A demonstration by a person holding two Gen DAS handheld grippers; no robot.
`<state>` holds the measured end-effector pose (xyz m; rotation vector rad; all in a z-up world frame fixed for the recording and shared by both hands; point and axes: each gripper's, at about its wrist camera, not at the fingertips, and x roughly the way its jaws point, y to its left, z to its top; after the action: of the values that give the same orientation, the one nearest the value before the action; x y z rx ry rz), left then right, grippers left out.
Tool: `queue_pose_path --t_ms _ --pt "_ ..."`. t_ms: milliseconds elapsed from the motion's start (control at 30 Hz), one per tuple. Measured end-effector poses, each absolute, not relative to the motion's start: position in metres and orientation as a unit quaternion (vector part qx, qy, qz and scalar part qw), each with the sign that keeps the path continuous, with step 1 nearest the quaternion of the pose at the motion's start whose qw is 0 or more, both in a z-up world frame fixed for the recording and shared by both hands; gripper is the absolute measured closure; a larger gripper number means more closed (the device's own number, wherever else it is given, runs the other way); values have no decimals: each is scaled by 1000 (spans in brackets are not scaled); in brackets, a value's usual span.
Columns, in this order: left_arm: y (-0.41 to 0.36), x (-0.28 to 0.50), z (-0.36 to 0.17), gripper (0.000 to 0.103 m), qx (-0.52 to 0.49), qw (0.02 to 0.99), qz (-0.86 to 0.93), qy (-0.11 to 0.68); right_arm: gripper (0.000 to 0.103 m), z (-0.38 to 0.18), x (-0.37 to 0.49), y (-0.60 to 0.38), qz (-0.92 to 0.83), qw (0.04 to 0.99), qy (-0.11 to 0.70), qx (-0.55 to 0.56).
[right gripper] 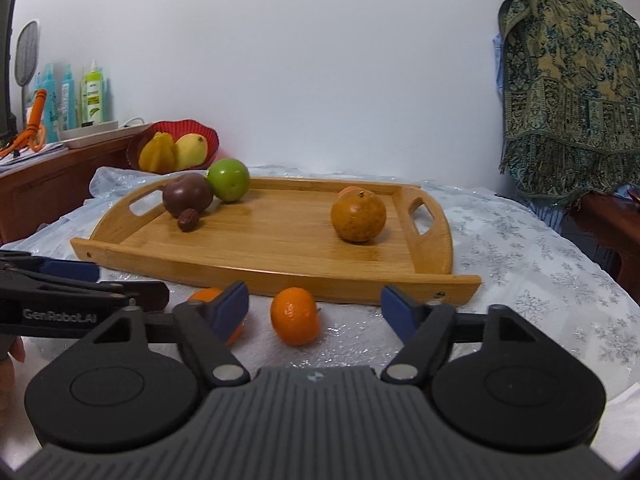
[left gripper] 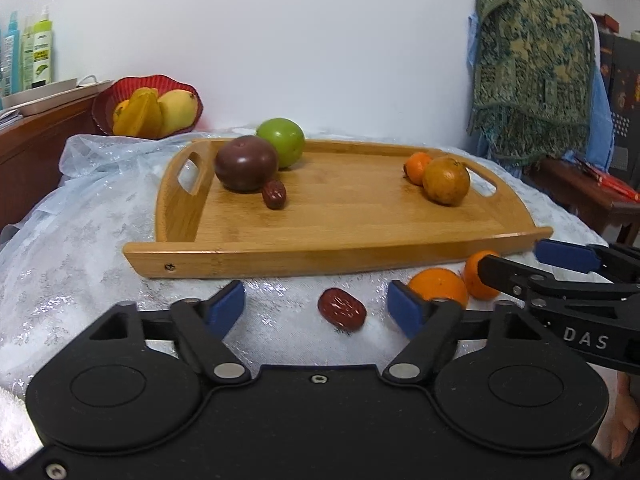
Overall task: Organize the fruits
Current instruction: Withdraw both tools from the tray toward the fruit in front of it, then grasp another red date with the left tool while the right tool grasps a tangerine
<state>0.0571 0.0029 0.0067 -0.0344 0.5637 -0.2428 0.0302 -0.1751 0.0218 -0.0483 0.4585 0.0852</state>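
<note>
A wooden tray (left gripper: 340, 216) (right gripper: 280, 248) holds a purple fruit (left gripper: 246, 163) (right gripper: 187, 194), a green fruit (left gripper: 281, 142) (right gripper: 228, 179), a red date (left gripper: 274, 194) (right gripper: 188, 220), a large orange (left gripper: 446, 180) (right gripper: 358, 216) and a small orange (left gripper: 417, 167) behind it. In front of the tray on the cloth lie a red date (left gripper: 342, 307) and two mandarins (left gripper: 438, 286) (left gripper: 480, 276) (right gripper: 296, 316) (right gripper: 216, 308). My left gripper (left gripper: 316, 308) is open around the loose date. My right gripper (right gripper: 314, 310) is open around one mandarin.
A red bowl (left gripper: 156, 84) (right gripper: 188, 128) with yellow fruits stands at the back left. Bottles (left gripper: 36, 52) stand on a wooden cabinet at the left. A patterned cloth (left gripper: 532, 60) hangs at the right. The table carries a white glittery cover (left gripper: 80, 240).
</note>
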Motion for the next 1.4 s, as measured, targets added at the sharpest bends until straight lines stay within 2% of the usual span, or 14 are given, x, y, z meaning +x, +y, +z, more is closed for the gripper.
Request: queue_pose_path --t_ms 67,167,300,767,800,867,967,1033,1133,1200,1400 --pt "1 58 5 44 -16 950 -126 287 33 20 31 -174 47 971 232 -24" --pt "-2 60 2 53 -15 945 -131 299 43 18 33 -171 50 969 239 -27" --pt "-5 59 0 54 -5 946 -132 295 47 15 36 -169 54 967 247 -27" --pt "-22 58 -6 54 43 950 -122 286 51 7 45 -165 59 962 265 -19" --pt "-21 58 -6 55 41 950 -122 286 51 7 45 -165 59 962 266 -19" --pt "-20 57 -5 67 41 951 -119 283 51 6 46 -164 60 962 267 -20" --pt "-21 56 -4 77 45 951 -123 281 51 5 47 -163 60 961 269 -21" --pt "-22 56 -4 77 46 951 -125 281 51 5 48 -163 60 961 271 -19" --pt "-23 54 -3 77 50 951 -126 277 56 5 48 -163 58 961 271 -17" --pt "-23 53 -2 77 46 951 -129 276 67 5 48 -163 52 962 268 -17" --pt "-22 49 3 77 41 955 -129 265 68 9 43 -164 48 967 252 -12"
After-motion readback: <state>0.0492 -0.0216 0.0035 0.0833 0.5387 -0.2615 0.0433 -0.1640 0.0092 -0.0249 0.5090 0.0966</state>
